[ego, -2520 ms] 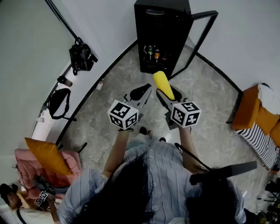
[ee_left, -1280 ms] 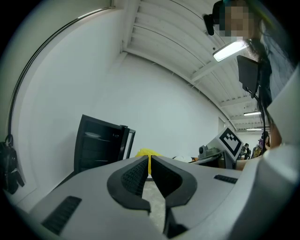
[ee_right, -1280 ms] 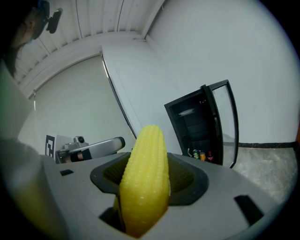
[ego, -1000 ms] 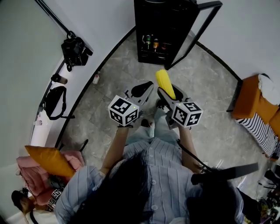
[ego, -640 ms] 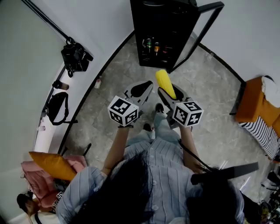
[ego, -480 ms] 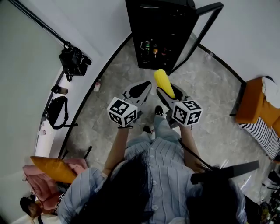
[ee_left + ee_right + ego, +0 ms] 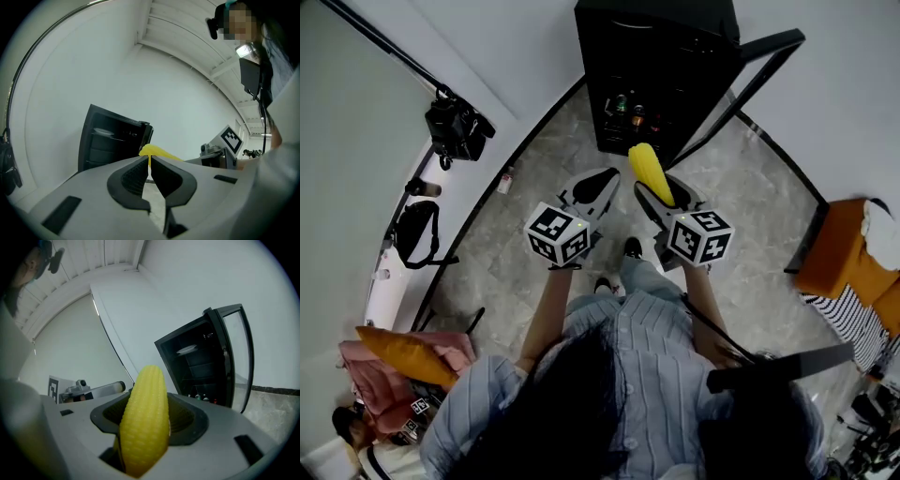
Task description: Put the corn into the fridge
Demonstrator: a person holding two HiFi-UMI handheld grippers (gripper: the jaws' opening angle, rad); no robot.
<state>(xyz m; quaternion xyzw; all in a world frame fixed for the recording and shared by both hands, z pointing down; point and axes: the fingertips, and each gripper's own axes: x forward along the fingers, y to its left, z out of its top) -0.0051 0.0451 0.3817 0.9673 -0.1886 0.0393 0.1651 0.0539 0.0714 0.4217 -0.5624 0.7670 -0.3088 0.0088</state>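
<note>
Two grippers are held out side by side ahead of the person, both aimed at the fridge [image 7: 656, 56], which stands on the floor beyond the fingertips with its door [image 7: 741, 94] swung wide to the right. The right gripper [image 7: 664, 195] is clamped on the corn [image 7: 145, 418] – the cob sits lengthwise between the two fingers, its lower part seated deep in the grip and its rounded tip projecting well past the fingertips. This hold appears chosen so that the free end can enter a shelf first while the fingers remain outside. The left gripper [image 7: 598, 183] has its jaws closed together with nothing between them; the yellow seen past its fingertips is the cob in the other gripper. It carries no load and is judged to be held alongside only for balance. Bottles [image 7: 628, 105] occupy the bottom of the cabinet, straight ahead of the fingertips, while the upper shelves look freer – a likelier destination. The corn is not yet inside; the opening lies well apart from the fingertips.
</note>
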